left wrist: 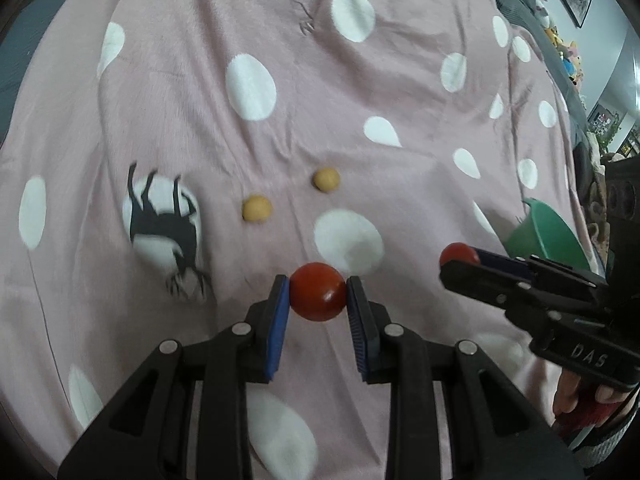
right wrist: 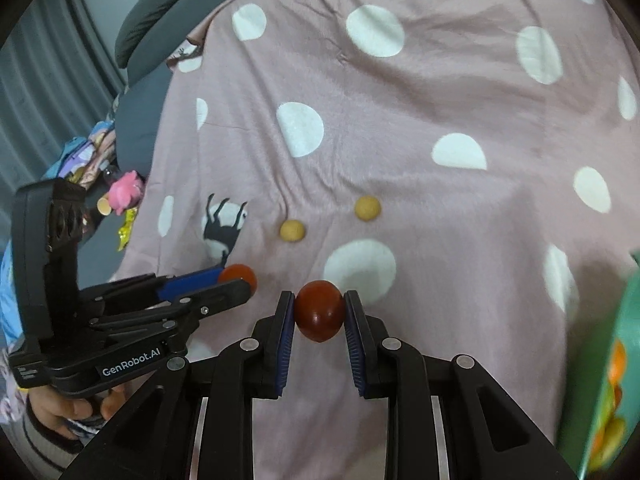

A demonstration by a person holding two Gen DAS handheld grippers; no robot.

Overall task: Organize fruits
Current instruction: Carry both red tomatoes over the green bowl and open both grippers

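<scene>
My left gripper (left wrist: 318, 292) is shut on a red tomato (left wrist: 317, 291), held above the pink blanket. My right gripper (right wrist: 319, 312) is shut on a second red tomato (right wrist: 319, 311). Each view shows the other gripper beside it: the right gripper (left wrist: 460, 258) with its tomato (left wrist: 458, 253) at right, the left gripper (right wrist: 240, 280) with its tomato (right wrist: 238, 274) at left. Two small tan round fruits (left wrist: 257, 209) (left wrist: 326, 179) lie on the blanket ahead, also in the right wrist view (right wrist: 292, 231) (right wrist: 367, 208). A green bowl (left wrist: 548, 236) sits at the right.
The pink blanket (left wrist: 360, 92) with white dots and deer prints covers the bed. At the right edge of the right wrist view the green bowl's rim (right wrist: 628, 304) shows, with orange and yellow fruit inside. Toys and clutter (right wrist: 124, 192) lie off the bed's left side.
</scene>
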